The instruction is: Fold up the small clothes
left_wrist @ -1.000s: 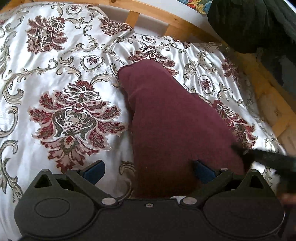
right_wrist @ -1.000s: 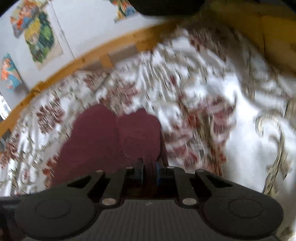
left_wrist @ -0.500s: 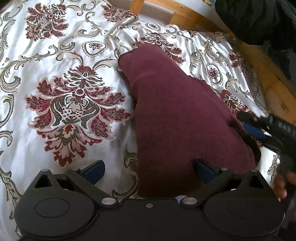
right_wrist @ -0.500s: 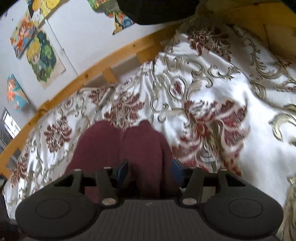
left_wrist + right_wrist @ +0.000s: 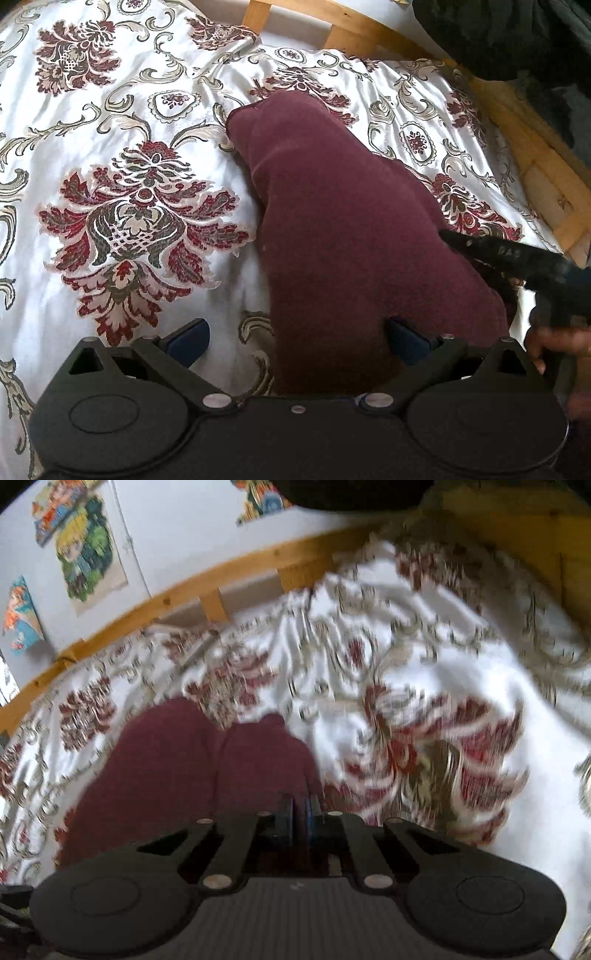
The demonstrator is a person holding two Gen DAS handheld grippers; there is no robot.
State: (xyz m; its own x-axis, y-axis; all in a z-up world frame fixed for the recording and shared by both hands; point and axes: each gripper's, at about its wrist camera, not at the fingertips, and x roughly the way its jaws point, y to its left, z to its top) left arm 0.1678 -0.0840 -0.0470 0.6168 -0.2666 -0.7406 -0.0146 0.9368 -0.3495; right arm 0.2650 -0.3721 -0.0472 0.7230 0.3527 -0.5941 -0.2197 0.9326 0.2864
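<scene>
A small maroon garment (image 5: 343, 229) lies on a white bedspread with red floral patterns (image 5: 140, 221). My left gripper (image 5: 299, 341) is open, its blue pads astride the garment's near end. My right gripper (image 5: 300, 818) has its pads pressed together at the near edge of the maroon garment (image 5: 192, 760); the view is blurred, and cloth seems pinched between them. In the left wrist view the right gripper's dark finger (image 5: 495, 254) lies at the garment's right edge.
A wooden bed frame (image 5: 354, 29) runs along the far side and the right. A dark bundle (image 5: 517, 33) sits at the far right corner. Colourful posters (image 5: 88, 554) hang on the wall behind the bed.
My right gripper opened half a second ago and has shut again at the garment's edge. The left gripper stayed open over the garment's near end.
</scene>
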